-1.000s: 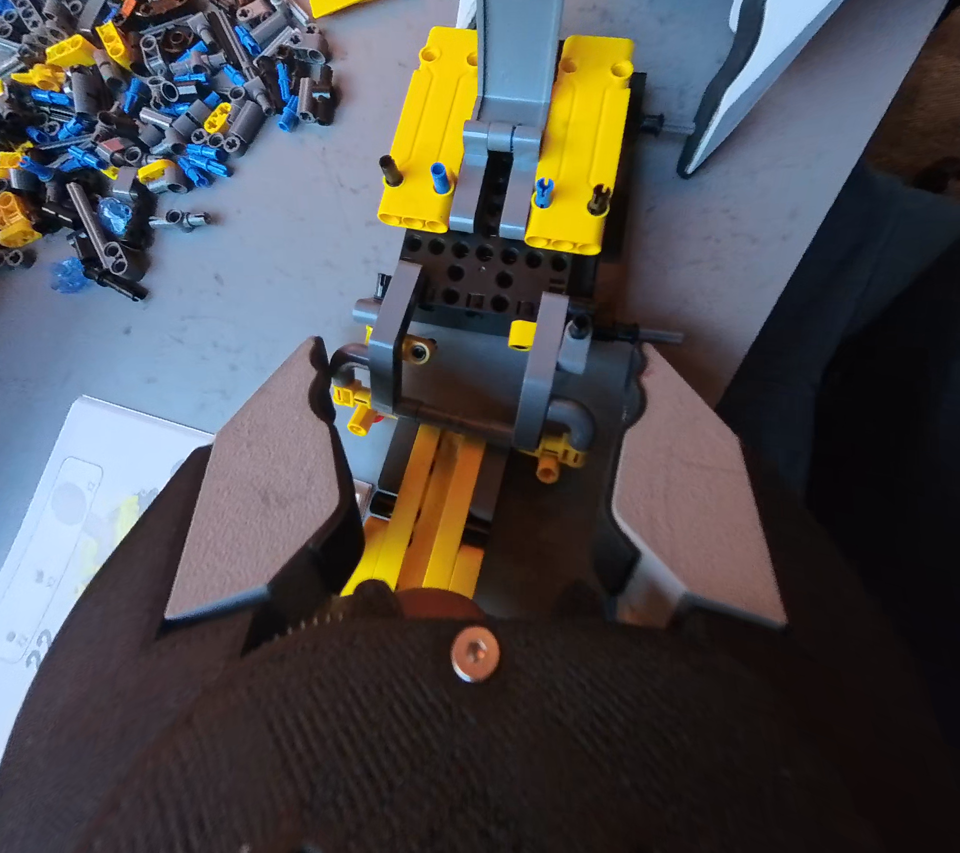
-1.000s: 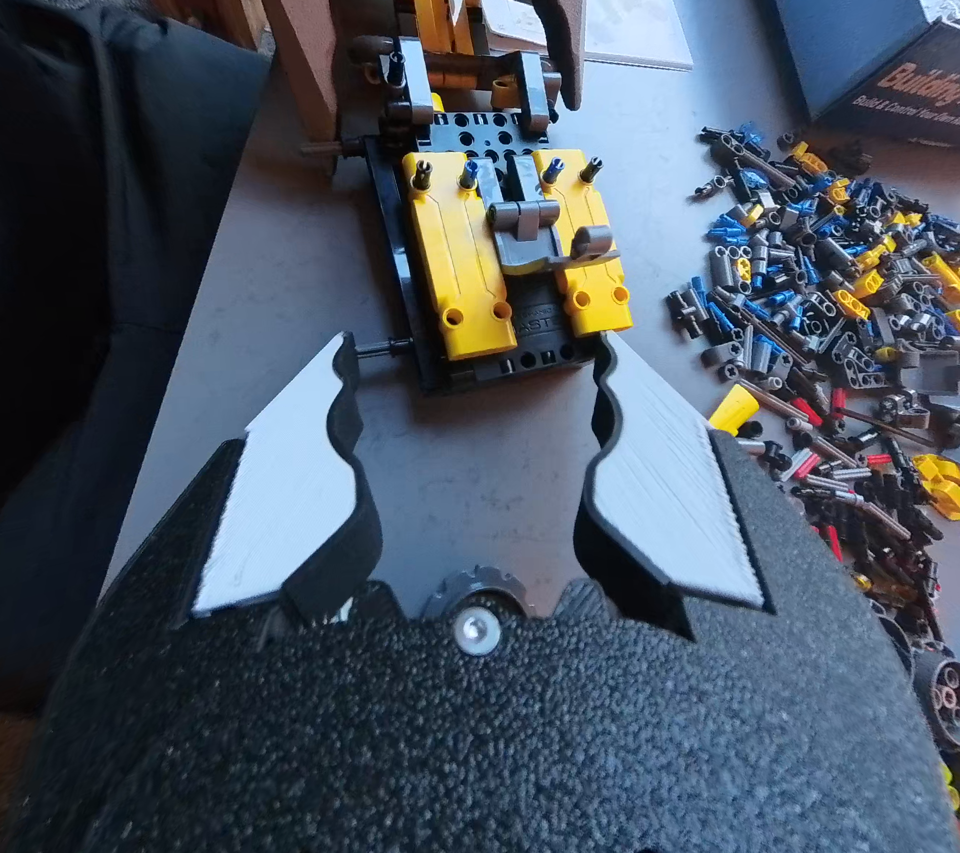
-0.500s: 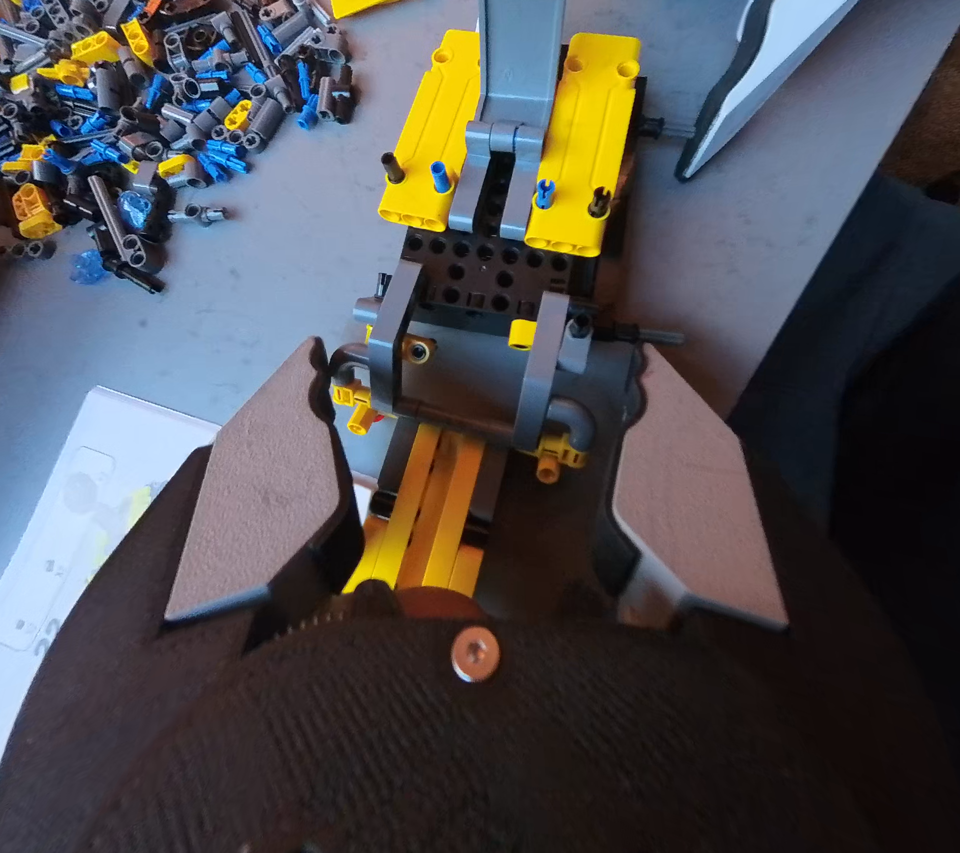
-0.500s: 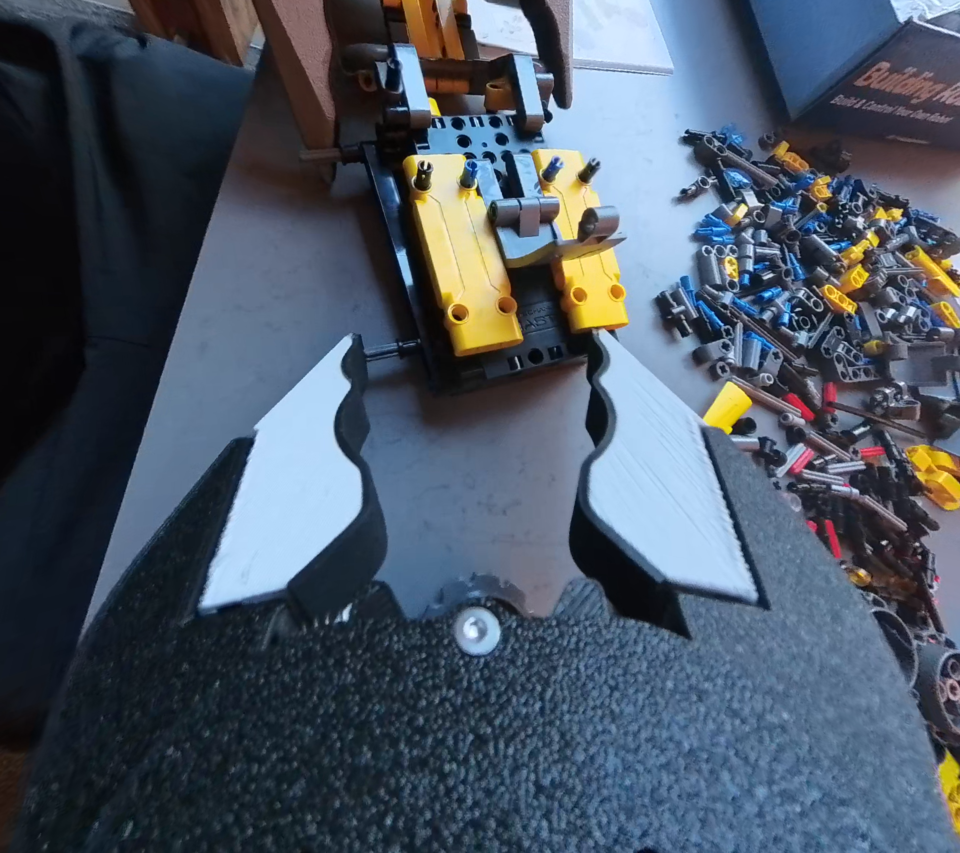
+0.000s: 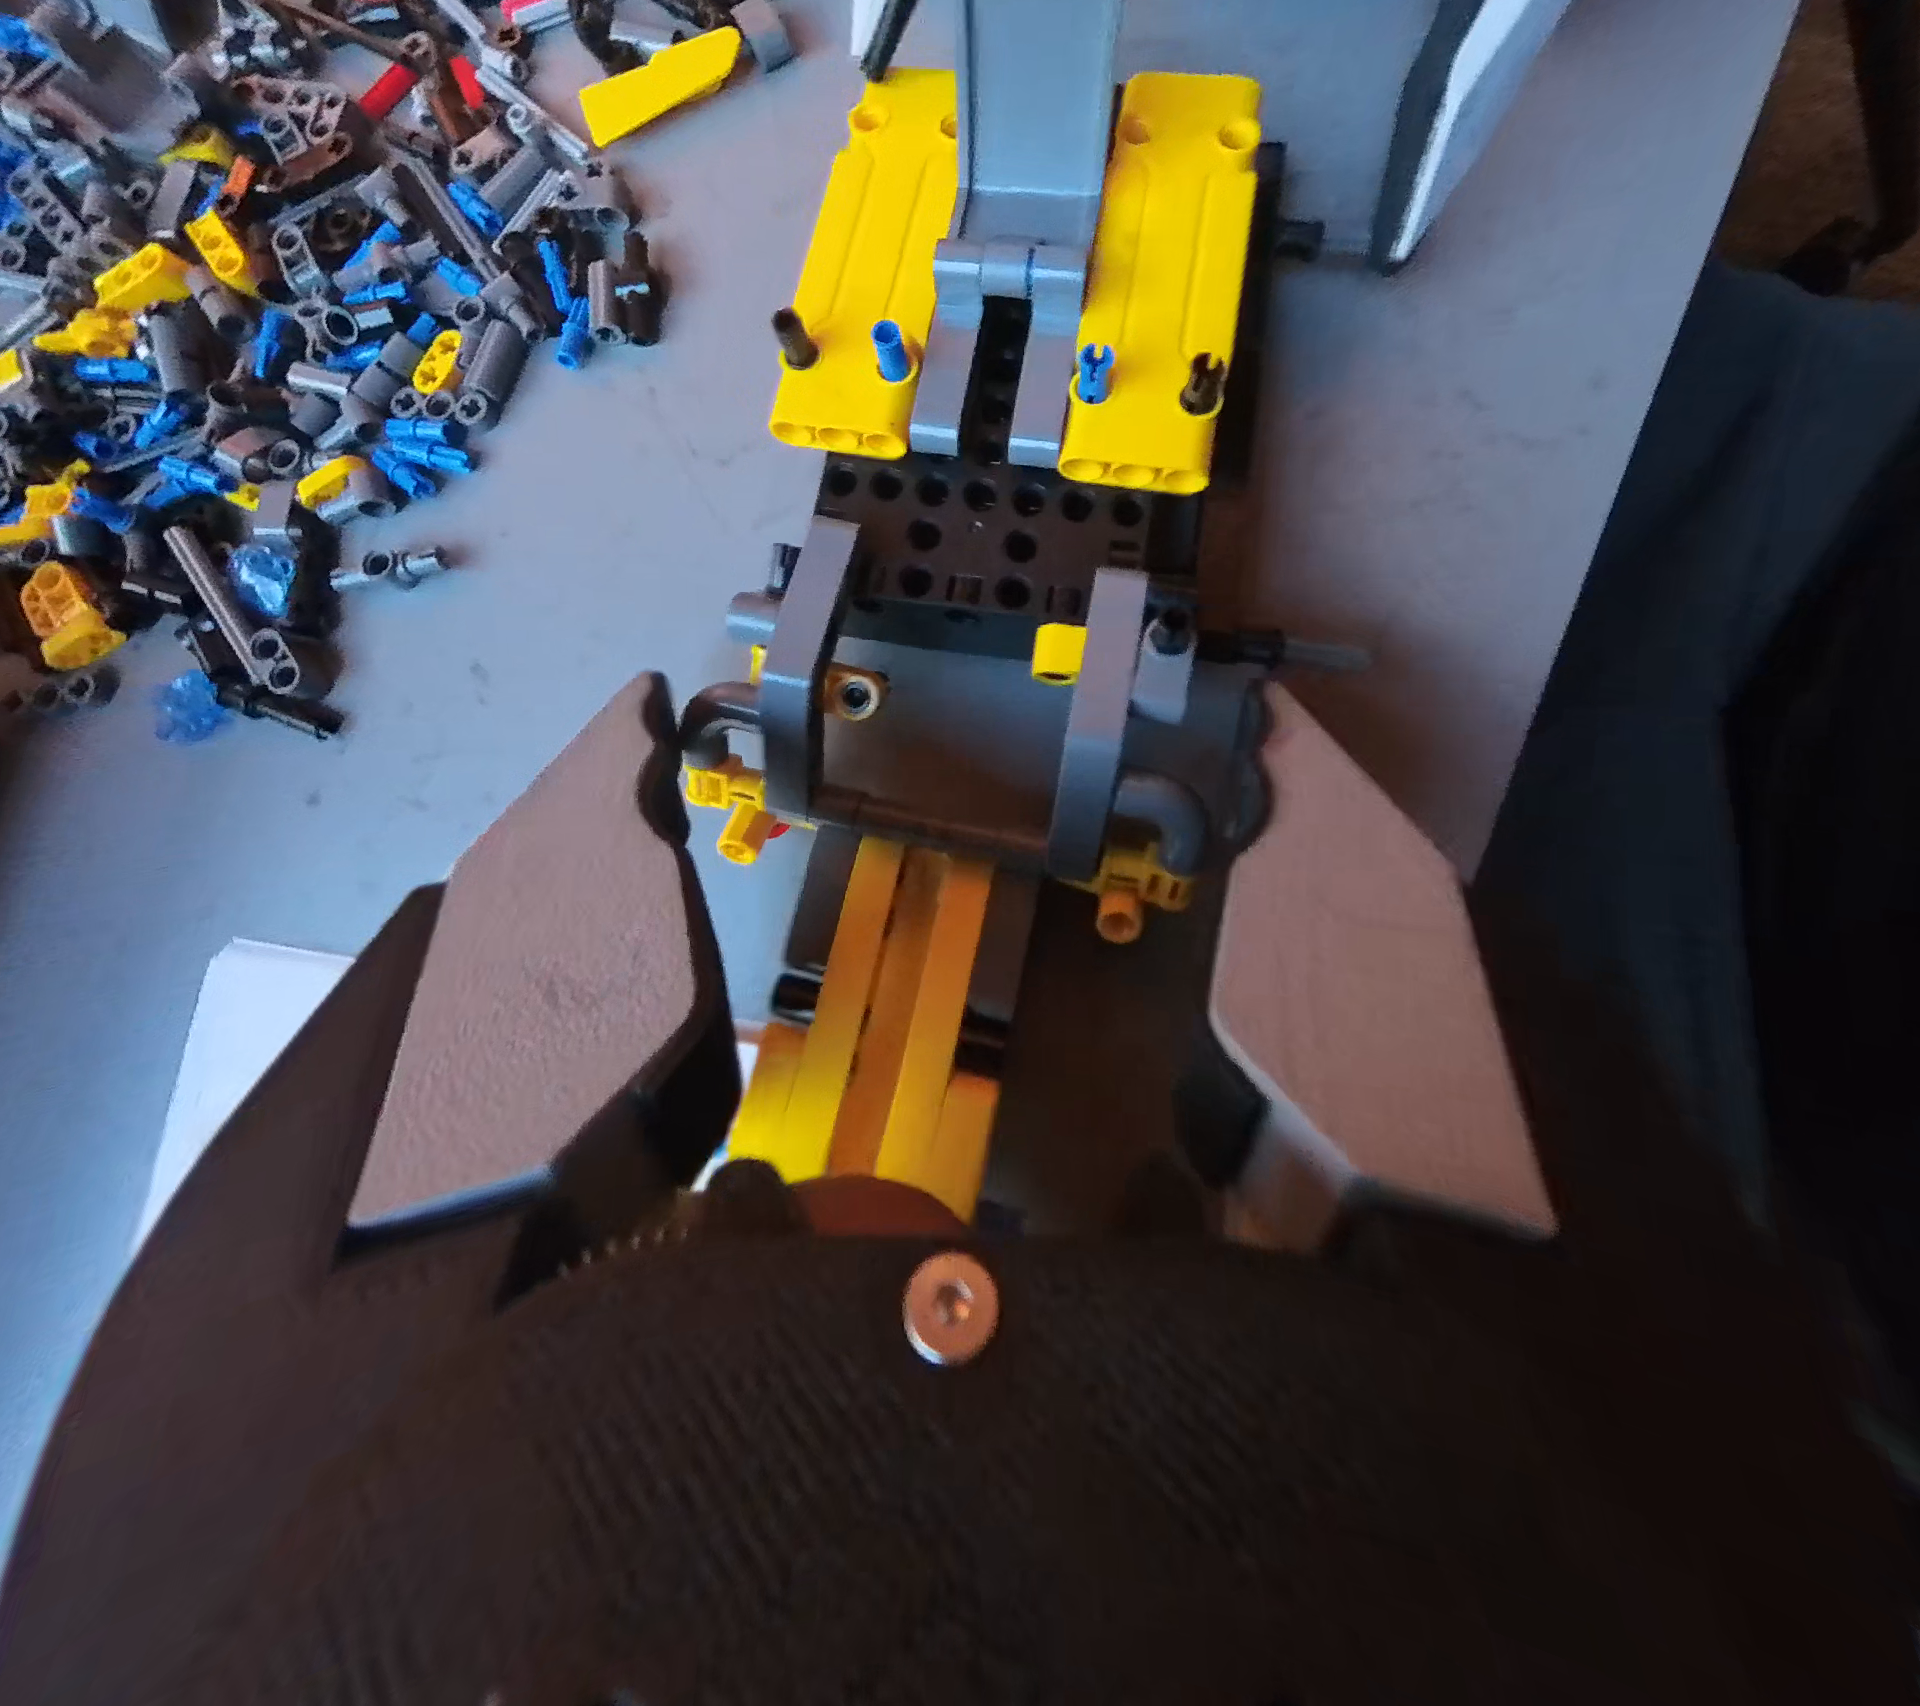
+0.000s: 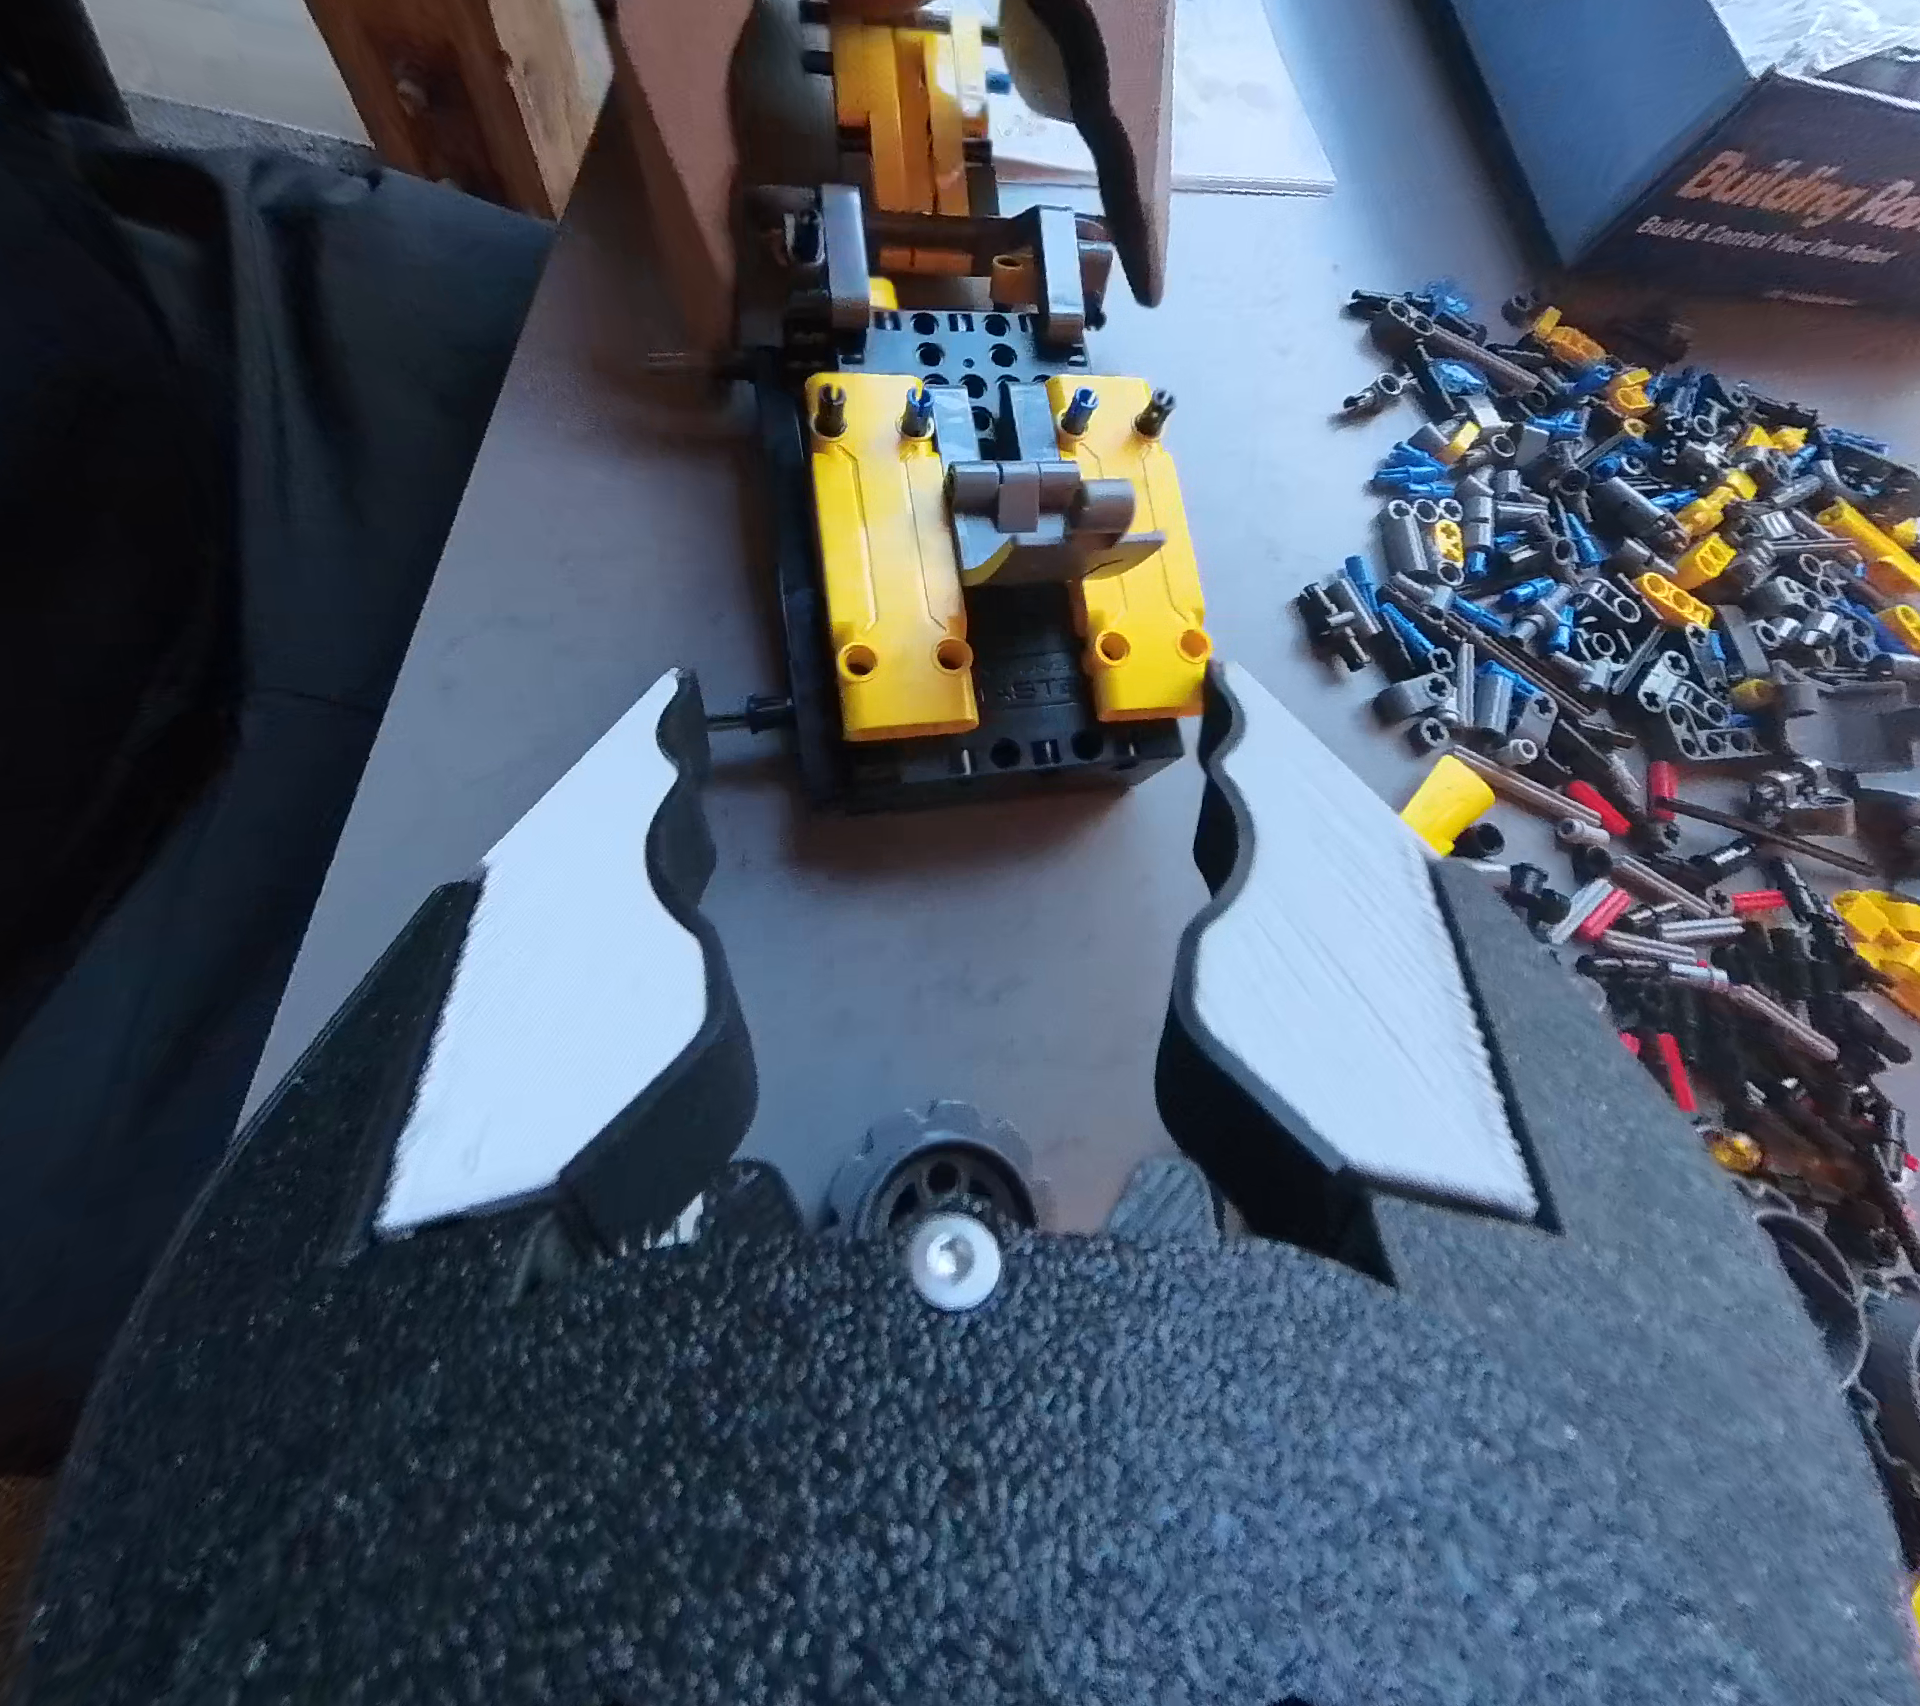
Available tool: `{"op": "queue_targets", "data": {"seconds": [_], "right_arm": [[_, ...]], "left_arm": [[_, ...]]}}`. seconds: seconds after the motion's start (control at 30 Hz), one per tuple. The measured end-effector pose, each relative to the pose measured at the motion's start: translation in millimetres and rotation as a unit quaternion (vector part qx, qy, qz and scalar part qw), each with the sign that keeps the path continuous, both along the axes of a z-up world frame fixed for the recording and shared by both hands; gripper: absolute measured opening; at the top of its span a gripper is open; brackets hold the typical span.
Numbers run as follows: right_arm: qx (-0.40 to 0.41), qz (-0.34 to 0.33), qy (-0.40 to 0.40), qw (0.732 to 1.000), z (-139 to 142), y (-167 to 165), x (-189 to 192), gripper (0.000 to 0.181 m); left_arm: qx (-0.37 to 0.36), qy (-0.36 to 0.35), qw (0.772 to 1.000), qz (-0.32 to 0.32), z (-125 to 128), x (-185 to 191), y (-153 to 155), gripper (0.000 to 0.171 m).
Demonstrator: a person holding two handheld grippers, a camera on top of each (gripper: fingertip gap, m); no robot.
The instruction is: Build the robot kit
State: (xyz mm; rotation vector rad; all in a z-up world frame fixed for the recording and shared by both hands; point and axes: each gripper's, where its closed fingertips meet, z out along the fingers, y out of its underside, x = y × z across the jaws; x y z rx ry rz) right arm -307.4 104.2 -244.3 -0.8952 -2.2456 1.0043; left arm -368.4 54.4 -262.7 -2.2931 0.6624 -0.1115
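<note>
Left wrist view shows the left hand-held gripper [image 5: 961,752] clenched on the dark grey block at the near end of the brick-built model [image 5: 997,451], one brown finger [image 5: 561,929] at 9 o'clock and the other at 3 o'clock of that block. The model lies flat on the grey counter [image 5: 520,773], close to the counter edge at 3 o'clock. Two yellow panels [image 5: 873,264] flank a raised grey hinged flap [image 5: 1039,77] at the far end; blue and dark pins stand upright on the panels. A pile of loose parts [image 5: 260,285] lies at 10 o'clock, well apart from the model, and a white booklet [image 5: 239,1033] lies at 8 o'clock. Right wrist view shows the right hand-held gripper [image 6: 951,700] released, its white fingers [image 6: 582,929] spread to either side of the opposite end of the model [image 6: 997,596]; the finger at 3 o'clock lies just beside a yellow panel corner, and contact cannot be confirmed. A grey wheel [image 6: 940,1178] lies on the counter near the gripper body. A dark box [image 6: 1558,25] stands at 1 o'clock. As a judgement: hold the left grasp square and steady, keep the model flat, and keep the right fingers clear of the upright pins and the side axle [image 6: 753,709].
</note>
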Motion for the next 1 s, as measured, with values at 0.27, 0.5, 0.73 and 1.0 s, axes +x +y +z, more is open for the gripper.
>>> {"op": "queue_targets", "data": {"seconds": [0.27, 0.5, 0.73, 1.0], "right_arm": [[-0.038, -0.002, -0.012, 0.999, 6.1, 4.7, 7.2, 0.095], [-0.089, -0.004, -0.054, 0.995, 6.6, 15.2, 14.8, 0.077], [-0.074, 0.018, -0.057, 0.996, 3.2, 3.9, 15.3, 0.083], [-0.148, 0.006, 0.038, 0.988, 43.8, 22.3, 11.0, 0.076]], "left_arm": [[-0.005, 0.010, 1.000, -0.018, 1.1, -4.0, -4.7, 0.097], [-0.007, -0.022, 0.999, 0.022, 3.7, -9.2, -17.2, 0.097], [-0.016, -0.048, 0.999, -0.008, -3.6, 1.1, -18.6, 0.100], [0.041, -0.203, 0.978, -0.023, 33.9, -8.1, -31.7, 0.091]]}}
